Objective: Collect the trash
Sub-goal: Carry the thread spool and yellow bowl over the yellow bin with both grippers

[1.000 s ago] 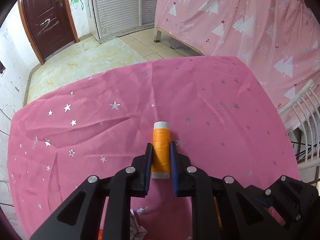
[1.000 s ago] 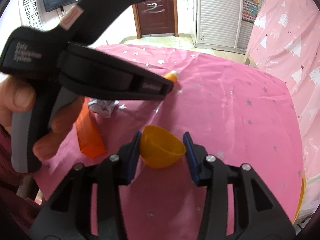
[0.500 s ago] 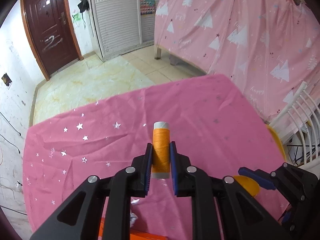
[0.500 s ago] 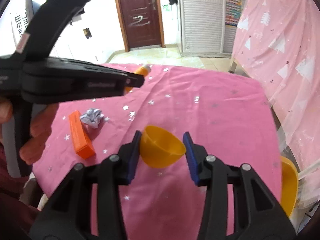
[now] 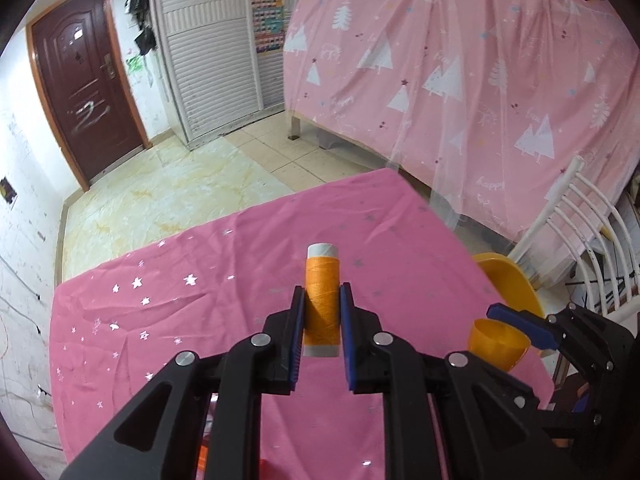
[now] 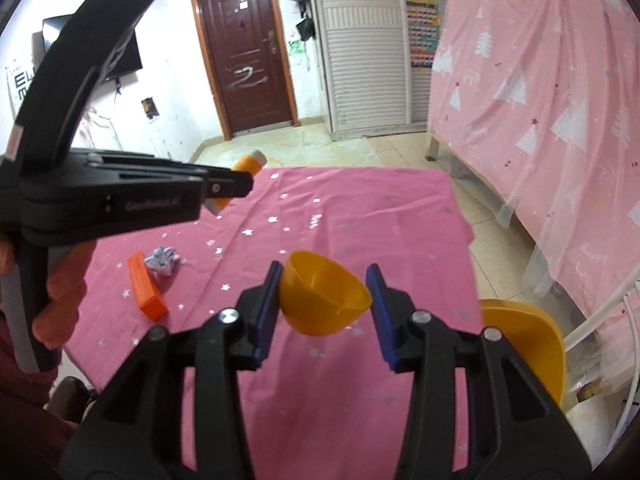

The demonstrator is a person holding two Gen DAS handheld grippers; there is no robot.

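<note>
While your left gripper [image 5: 321, 322] pinches the orange thread spool [image 5: 321, 300] upright above the pink table [image 5: 168, 320], your right gripper [image 6: 324, 304], nearer, clasps a yellow cup [image 6: 324, 300], the yellow bin [image 6: 532, 344] at its four o'clock.

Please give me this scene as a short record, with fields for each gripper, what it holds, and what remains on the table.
left gripper: shut on thread spool, lifted above the table
right gripper: shut on yellow cup, lifted above the table
table: pink star cloth
left on table: orange box, crumpled paper, lying side by side
beside table: yellow bin, at its right edge
</note>
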